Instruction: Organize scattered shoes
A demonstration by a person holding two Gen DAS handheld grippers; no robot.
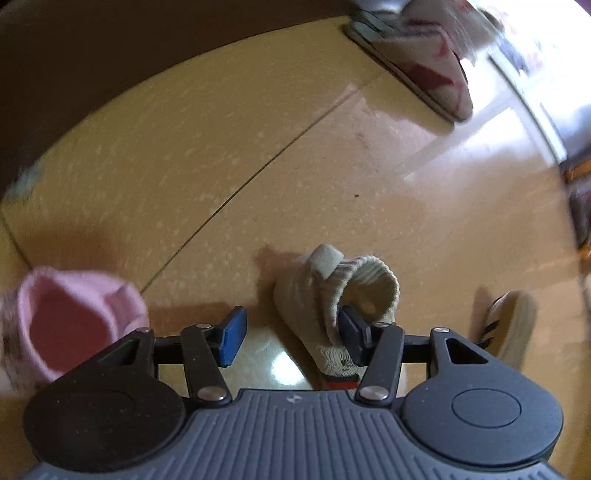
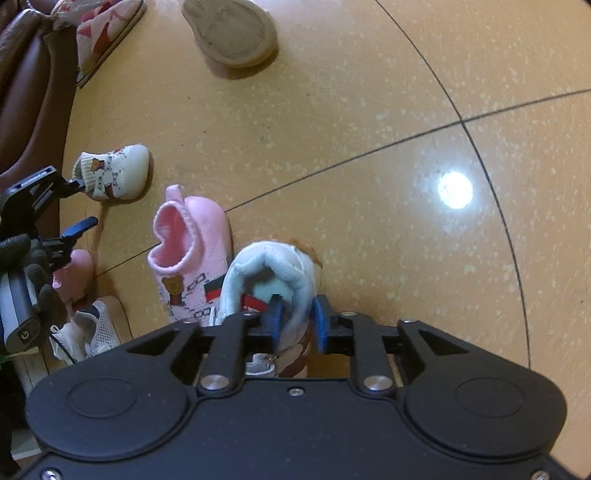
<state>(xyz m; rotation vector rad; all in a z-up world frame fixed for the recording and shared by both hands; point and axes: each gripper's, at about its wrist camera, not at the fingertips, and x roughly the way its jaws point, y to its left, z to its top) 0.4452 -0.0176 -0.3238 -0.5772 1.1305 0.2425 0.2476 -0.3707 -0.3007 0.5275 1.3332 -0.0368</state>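
Note:
In the left wrist view a beige knitted baby shoe (image 1: 317, 295) lies on the tan floor. My left gripper (image 1: 291, 334) is open: its right pad sits inside the shoe's cuff, and its left pad stands clear of the shoe. The right wrist view shows the same cream shoe (image 2: 114, 173) with the left gripper (image 2: 75, 203) at its cuff. My right gripper (image 2: 298, 319) straddles the collar of a white and light-blue shoe (image 2: 266, 269), one pad inside and one outside, not squeezing it. That shoe stands on the floor beside a pink bear-print shoe (image 2: 192, 251).
A patterned slipper (image 2: 107, 33) and an upturned tan sole (image 2: 232, 33) lie far off by the brown sofa (image 2: 22, 92). A white mesh shoe (image 2: 92, 328) and a small pink shoe (image 2: 74, 273) sit near a gloved hand (image 2: 33, 266). A striped shoe (image 1: 509, 325) is at right.

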